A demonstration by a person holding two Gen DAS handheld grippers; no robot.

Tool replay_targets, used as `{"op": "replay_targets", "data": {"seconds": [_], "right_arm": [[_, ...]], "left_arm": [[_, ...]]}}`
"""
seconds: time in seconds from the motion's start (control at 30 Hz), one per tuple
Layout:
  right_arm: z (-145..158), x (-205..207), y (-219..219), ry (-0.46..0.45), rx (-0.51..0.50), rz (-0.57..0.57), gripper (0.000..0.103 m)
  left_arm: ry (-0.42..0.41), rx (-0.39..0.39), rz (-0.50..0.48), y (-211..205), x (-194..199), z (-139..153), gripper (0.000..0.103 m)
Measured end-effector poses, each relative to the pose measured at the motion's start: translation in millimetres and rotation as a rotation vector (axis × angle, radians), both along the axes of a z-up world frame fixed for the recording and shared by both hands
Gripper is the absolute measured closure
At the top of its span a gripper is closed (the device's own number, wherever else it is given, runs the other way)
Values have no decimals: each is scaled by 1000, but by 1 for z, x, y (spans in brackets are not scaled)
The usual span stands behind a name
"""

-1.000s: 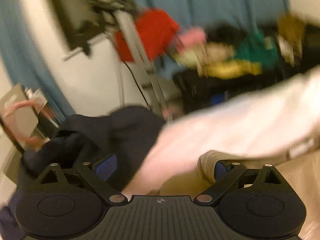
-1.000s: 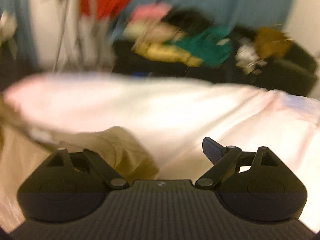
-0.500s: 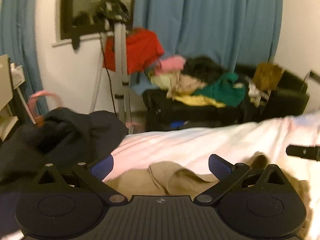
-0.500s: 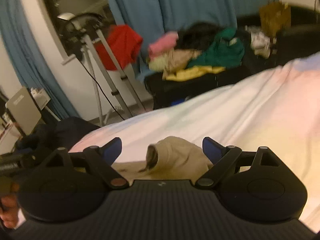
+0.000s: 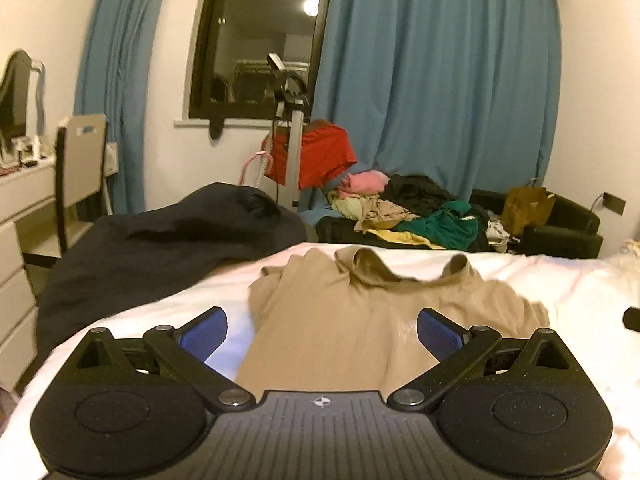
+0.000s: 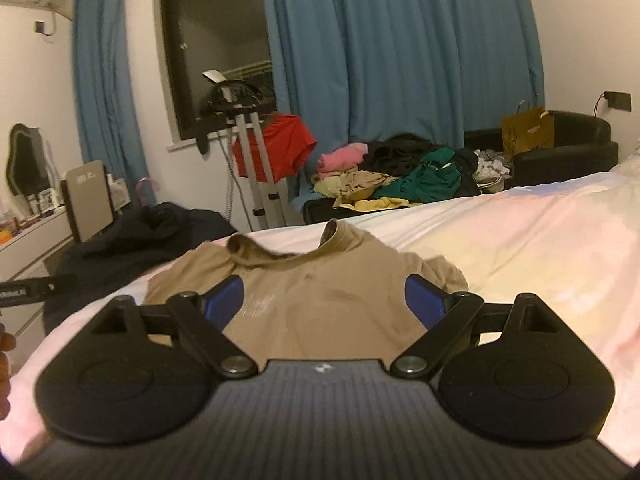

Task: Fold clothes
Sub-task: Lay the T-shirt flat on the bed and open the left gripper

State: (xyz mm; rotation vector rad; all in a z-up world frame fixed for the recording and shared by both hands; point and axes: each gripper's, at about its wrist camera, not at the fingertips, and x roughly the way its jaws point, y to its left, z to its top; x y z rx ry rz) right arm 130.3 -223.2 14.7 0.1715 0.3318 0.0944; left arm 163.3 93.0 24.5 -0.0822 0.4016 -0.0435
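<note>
Jaws of the left gripper (image 5: 322, 330) and right gripper (image 6: 324, 300) stand wide, holding nothing. Half a second ago the beige shirt (image 5: 360, 320) was bunched low in frame; it now lies spread at frame centre on the white bed (image 6: 520, 248), collar uppermost. Dark garment (image 5: 160, 248) remains at left.

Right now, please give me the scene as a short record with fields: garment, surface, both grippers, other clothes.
garment: tan shirt, spread out, collar at the far end
surface: white bed sheet
left gripper: jaws open, holding nothing
right gripper: jaws open, holding nothing
other clothes: dark garment at the bed's left edge; mixed pile beyond the bed
</note>
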Motion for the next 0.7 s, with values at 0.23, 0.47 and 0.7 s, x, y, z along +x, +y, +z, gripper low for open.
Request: {"op": "replay_targets", "data": {"seconds": [0.23, 0.47, 0.7], "right_arm": [[-28, -51, 5, 22, 11, 2, 14], [-32, -46, 1, 31, 33, -16, 14], [-59, -12, -8, 104, 100, -60, 14]], "left_arm": [[69, -77, -4, -3, -56, -23, 2], [202, -361, -1, 36, -3, -35, 6], [266, -560, 138, 97, 98, -68, 12]]}}
